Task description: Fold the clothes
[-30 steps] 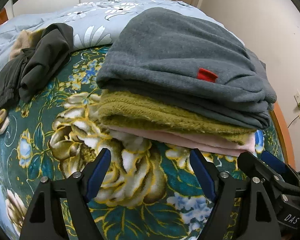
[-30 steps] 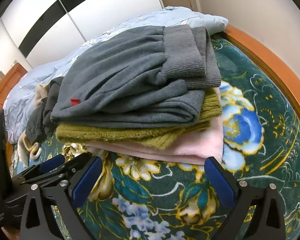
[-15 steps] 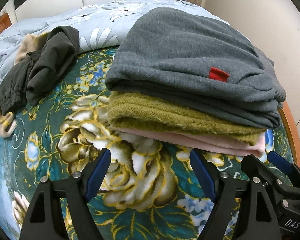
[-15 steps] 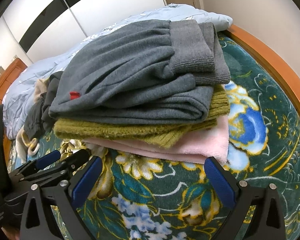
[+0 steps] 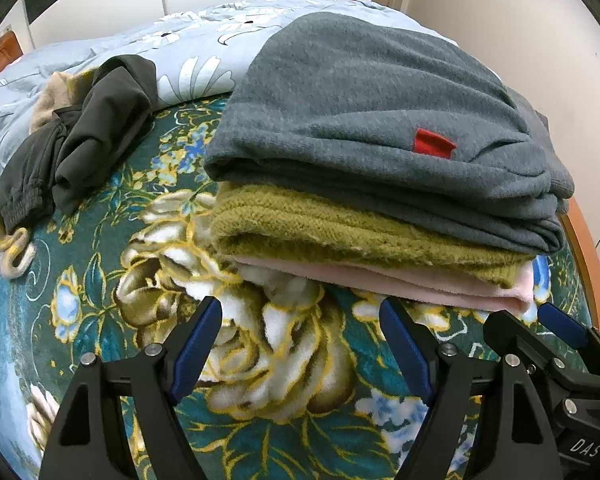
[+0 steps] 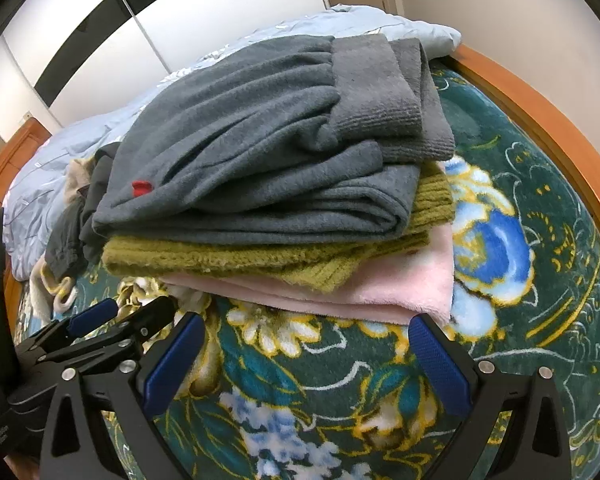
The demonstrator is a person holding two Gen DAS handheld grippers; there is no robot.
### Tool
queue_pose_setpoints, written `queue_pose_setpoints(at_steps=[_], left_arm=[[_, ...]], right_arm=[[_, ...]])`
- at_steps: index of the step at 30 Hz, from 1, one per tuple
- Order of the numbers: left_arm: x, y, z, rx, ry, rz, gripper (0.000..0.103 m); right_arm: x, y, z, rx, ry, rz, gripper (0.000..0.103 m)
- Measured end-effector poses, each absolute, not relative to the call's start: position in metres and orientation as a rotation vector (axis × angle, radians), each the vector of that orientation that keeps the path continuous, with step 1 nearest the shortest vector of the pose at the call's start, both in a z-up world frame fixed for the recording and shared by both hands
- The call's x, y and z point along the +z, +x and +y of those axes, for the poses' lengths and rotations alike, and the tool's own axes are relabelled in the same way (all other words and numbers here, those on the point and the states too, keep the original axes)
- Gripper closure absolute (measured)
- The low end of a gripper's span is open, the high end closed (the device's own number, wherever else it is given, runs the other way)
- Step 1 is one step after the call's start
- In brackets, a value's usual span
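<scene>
A stack of folded clothes sits on the floral bedspread: a grey fleece garment with a red tag (image 5: 364,120) (image 6: 260,152) on top, an olive knit sweater (image 5: 332,228) (image 6: 228,256) under it, and a pink fleece (image 5: 420,284) (image 6: 400,288) at the bottom. My left gripper (image 5: 300,340) is open and empty, just in front of the stack. My right gripper (image 6: 304,344) is open and empty, at the stack's front right edge; it also shows in the left wrist view (image 5: 540,344).
A crumpled dark garment (image 5: 88,136) and a beige one (image 5: 52,96) lie unfolded at the left. A light blue quilt (image 5: 188,52) lies behind. The wooden bed frame (image 6: 540,120) runs along the right by the wall.
Both grippers have drawn slightly closer to the stack and shifted a little left. The clothes have not moved and both grippers stay open.
</scene>
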State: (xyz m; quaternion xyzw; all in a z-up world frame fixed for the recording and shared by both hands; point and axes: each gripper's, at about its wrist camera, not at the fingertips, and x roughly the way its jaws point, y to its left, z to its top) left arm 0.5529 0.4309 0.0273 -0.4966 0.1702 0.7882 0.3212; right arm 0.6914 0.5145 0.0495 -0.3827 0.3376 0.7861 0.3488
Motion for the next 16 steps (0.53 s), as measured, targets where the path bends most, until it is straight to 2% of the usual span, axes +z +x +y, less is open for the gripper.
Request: queue_pose_setpoints(at_steps=[16], left_arm=[[0.038, 0.556, 0.425, 2.099, -1.202, 0.461, 0.021]], right_arm=[[0.052, 0.688, 0.509, 2.042, -0.995, 0.883, 0.000]])
